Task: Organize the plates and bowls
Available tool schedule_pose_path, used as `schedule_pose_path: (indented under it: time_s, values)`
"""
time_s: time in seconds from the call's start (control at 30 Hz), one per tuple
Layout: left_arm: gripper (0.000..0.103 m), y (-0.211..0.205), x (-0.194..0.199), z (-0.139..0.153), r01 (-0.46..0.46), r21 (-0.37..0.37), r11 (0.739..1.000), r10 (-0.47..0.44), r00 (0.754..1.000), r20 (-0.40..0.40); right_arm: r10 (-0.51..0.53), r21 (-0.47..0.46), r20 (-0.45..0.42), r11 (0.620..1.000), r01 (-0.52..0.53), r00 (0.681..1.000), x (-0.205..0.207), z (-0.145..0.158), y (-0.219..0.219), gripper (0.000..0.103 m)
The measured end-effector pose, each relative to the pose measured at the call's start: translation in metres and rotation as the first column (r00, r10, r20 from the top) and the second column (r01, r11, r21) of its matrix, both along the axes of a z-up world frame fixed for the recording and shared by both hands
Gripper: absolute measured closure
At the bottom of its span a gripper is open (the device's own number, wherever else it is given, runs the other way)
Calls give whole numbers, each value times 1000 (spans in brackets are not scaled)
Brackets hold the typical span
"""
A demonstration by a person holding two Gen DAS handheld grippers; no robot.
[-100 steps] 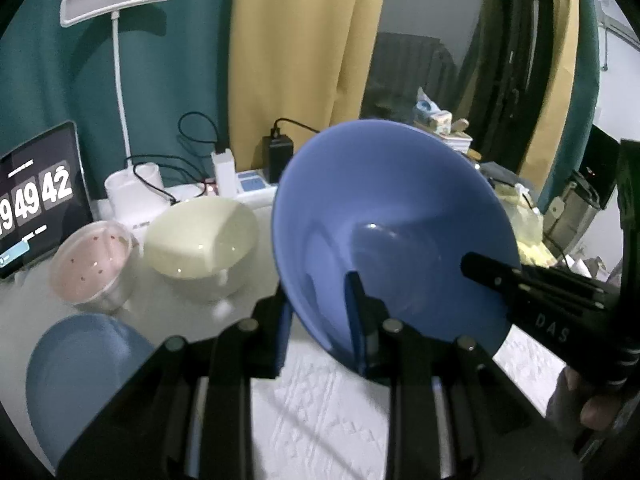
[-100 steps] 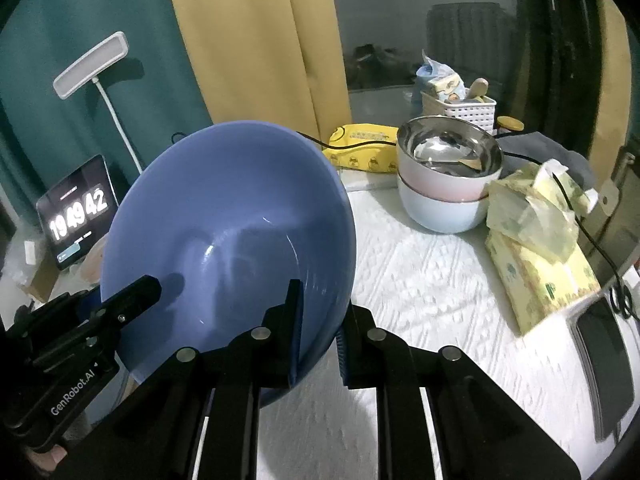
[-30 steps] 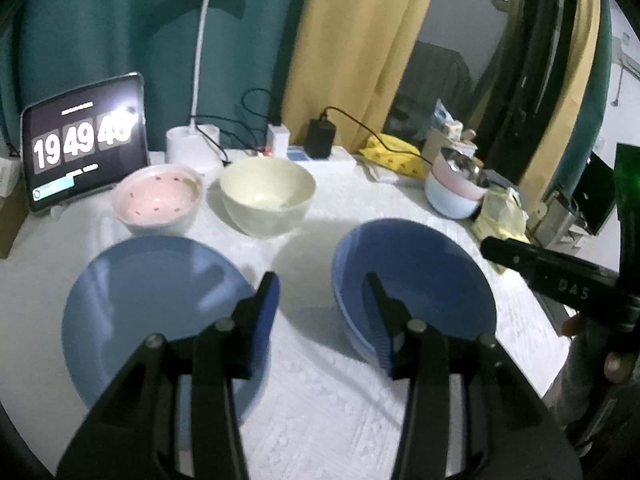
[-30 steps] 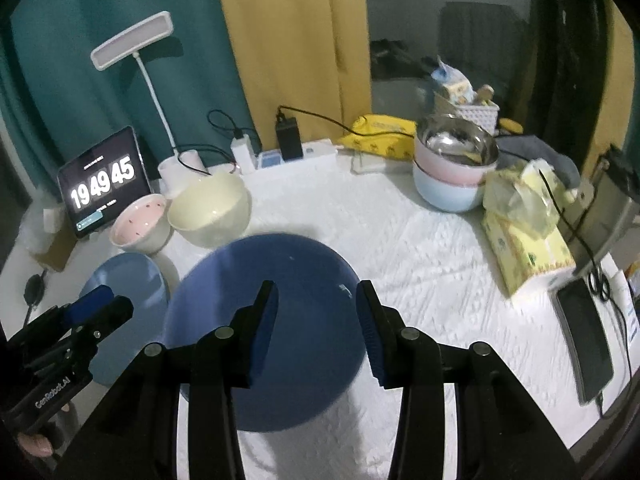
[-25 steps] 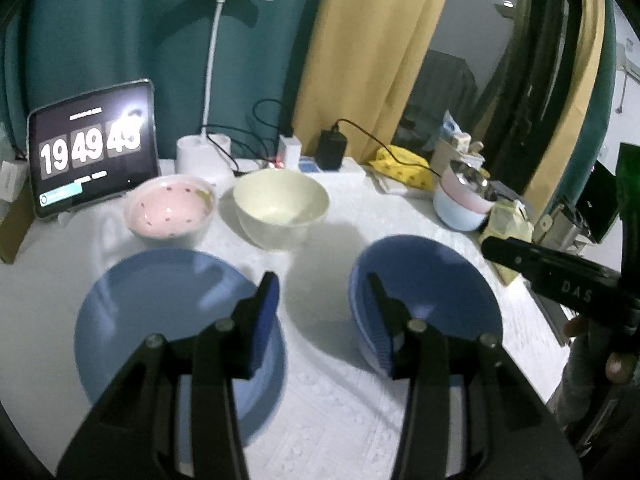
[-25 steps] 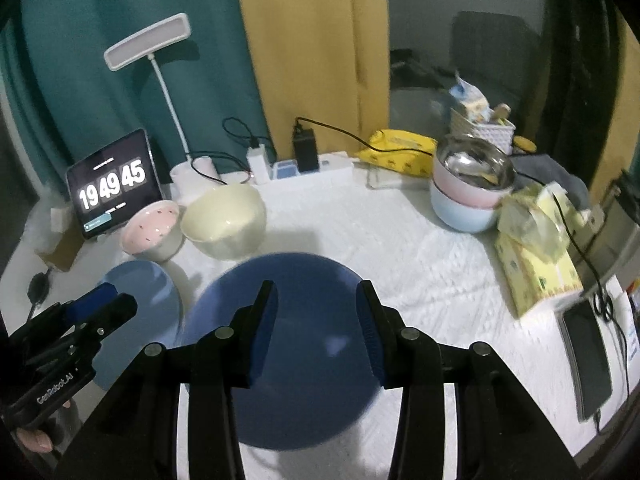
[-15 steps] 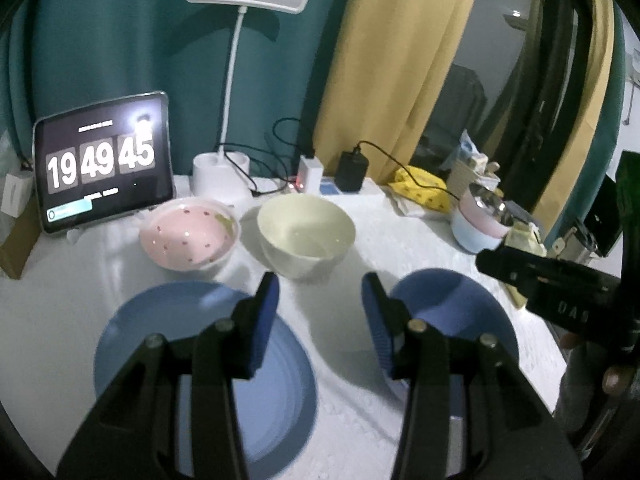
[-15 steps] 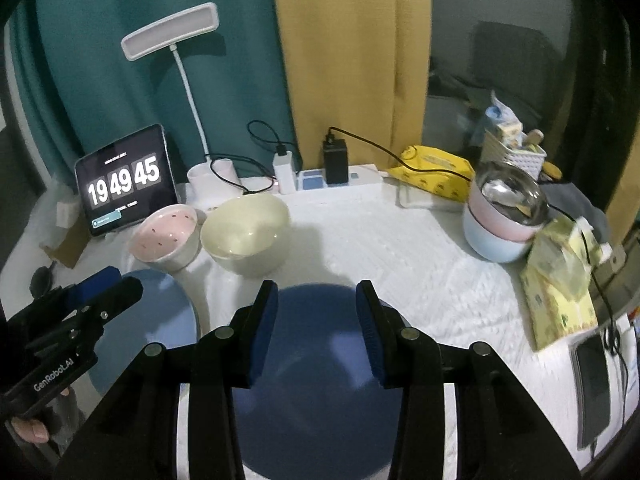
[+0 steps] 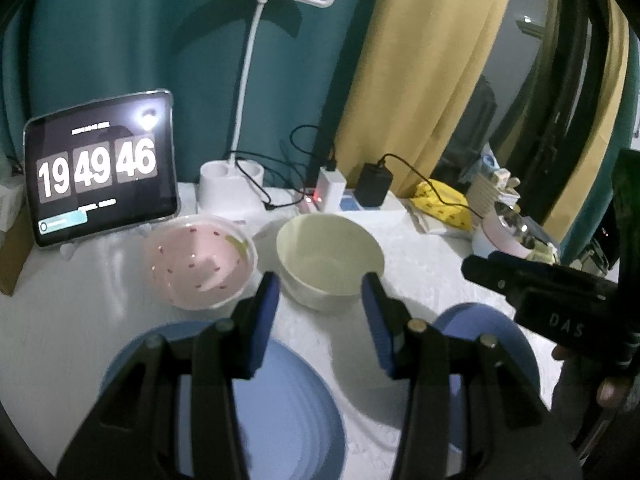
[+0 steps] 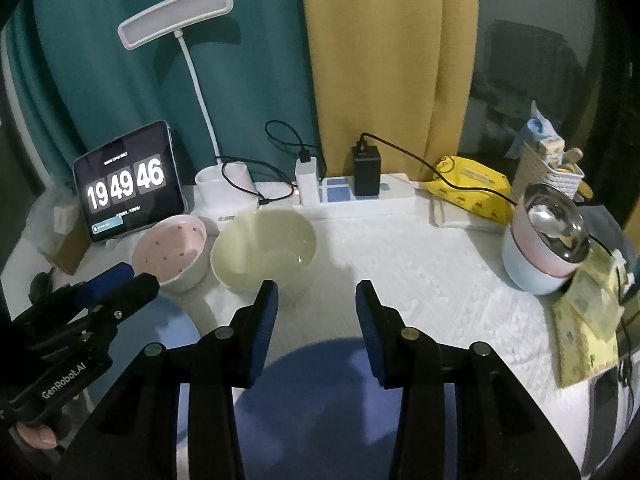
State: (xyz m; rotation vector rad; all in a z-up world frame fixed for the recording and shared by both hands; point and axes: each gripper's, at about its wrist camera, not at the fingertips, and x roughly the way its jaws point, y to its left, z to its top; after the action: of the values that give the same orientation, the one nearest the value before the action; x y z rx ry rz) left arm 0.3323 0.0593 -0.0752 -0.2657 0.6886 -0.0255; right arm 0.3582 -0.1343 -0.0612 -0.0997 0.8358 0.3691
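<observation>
A table (image 10: pixel 420 280) covered in a white textured cloth stood before teal and yellow curtains. The left tongs (image 9: pixel 320 292) hung above the table with their blue-padded jaws apart and nothing between them; the right tongs (image 10: pixel 316 300) did likewise, jaws apart and empty. A large blue bowl (image 10: pixel 332 396) sat upright on the table directly below the right tongs, near the front edge. To its left lay a flat blue plate (image 9: pixel 280 412), just under the left tongs. Behind these stood a cream bowl (image 9: pixel 330 264) and, just beside it on its left, a pink speckled bowl (image 9: pixel 200 264). Whether those two touched could not be told. At the table's far right, well apart from the others, a steel bowl (image 10: pixel 554 216) with a spoon in it rested in a stack of a pink and a pale blue bowl. A tablet (image 10: pixel 128 184) showing a clock leaned at the back left, with a white desk lamp (image 10: pixel 176 12) beside it, a power strip (image 10: pixel 360 194) along the back, and a yellow packet (image 10: pixel 472 184) to the right.
</observation>
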Motion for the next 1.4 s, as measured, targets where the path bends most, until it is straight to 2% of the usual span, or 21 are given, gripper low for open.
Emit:
schedule_pose_path:
  time_s: [0.37, 0.7, 0.77, 0.87, 1.13, 1.3, 1.4]
  values:
    - [59, 13, 44, -24, -12, -32, 999, 9, 996, -86, -19, 21, -98, 1000, 21, 995, 45, -29, 22, 61]
    - [59, 9, 83, -46, -13, 27, 1000, 17, 987, -158, -71, 3, -216, 997, 73, 974, 82, -72, 33, 61]
    - [59, 9, 88, -51, -14, 31, 999, 19, 985, -171, -72, 8, -233, 997, 76, 970, 87, -79, 33, 63]
    - [59, 6, 94, -60, -6, 41, 999, 14, 981, -195, -66, 3, -251, 998, 69, 966, 91, -88, 35, 72]
    - [59, 0, 104, -73, 15, 79, 997, 3, 975, -223, -33, 24, -268, 999, 41, 963, 96, -97, 40, 76]
    - [64, -2, 107, -76, 37, 64, 997, -22, 974, -224, -32, 21, -259, 999, 38, 965, 96, -97, 41, 78]
    - [67, -6, 104, -76, 35, 107, 994, -11, 977, -213, -39, 10, -249, 999, 43, 968, 95, -97, 42, 80]
